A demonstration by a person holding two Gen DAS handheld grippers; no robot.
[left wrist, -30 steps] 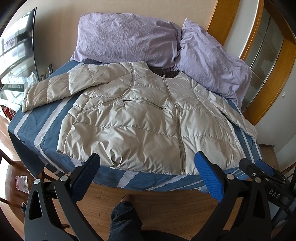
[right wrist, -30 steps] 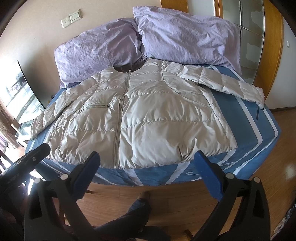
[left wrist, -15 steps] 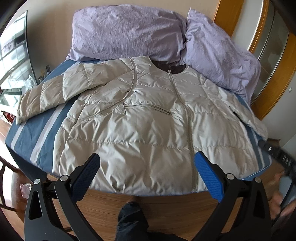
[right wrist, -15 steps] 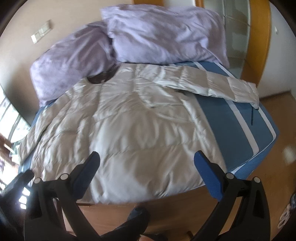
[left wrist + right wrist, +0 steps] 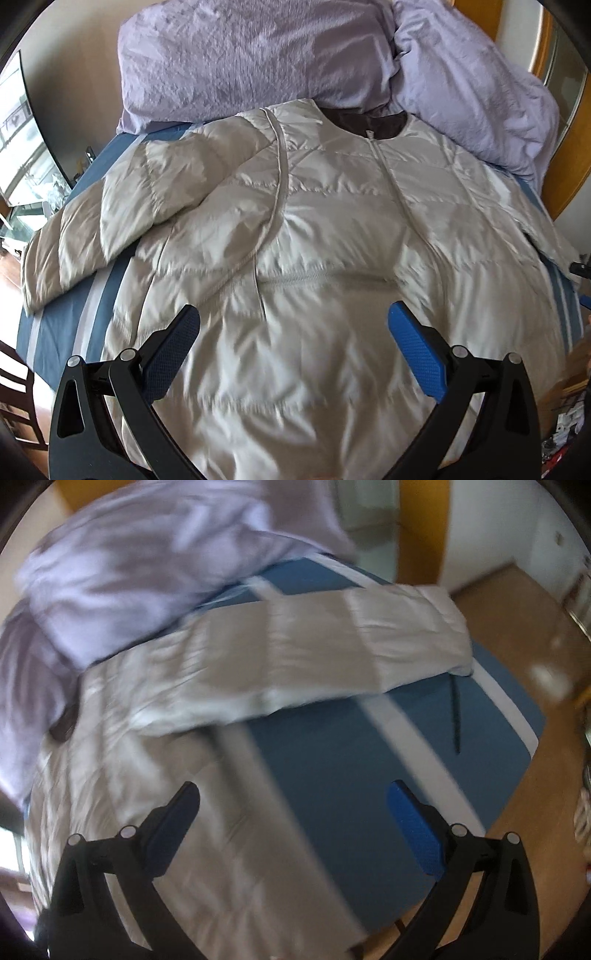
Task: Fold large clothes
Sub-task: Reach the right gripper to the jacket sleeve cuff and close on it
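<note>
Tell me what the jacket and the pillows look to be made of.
Jacket: likely a thin synthetic shell over padding, with a satiny sheen, stitched into puffy quilted bands, zipped down the front. Pillows: probably matte woven cotton, lavender and finely crinkled, though the exact fibre cannot be told.

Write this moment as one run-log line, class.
jacket: flat on bed, unfolded | left tongs: open, above jacket | right tongs: open, near sleeve

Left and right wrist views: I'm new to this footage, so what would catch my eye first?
A shiny beige puffer jacket lies front-up, zipped, across a blue striped bed, its collar by two lilac pillows. One sleeve stretches out toward the bed's edge. Both the left gripper and right gripper hover open above it.
</note>
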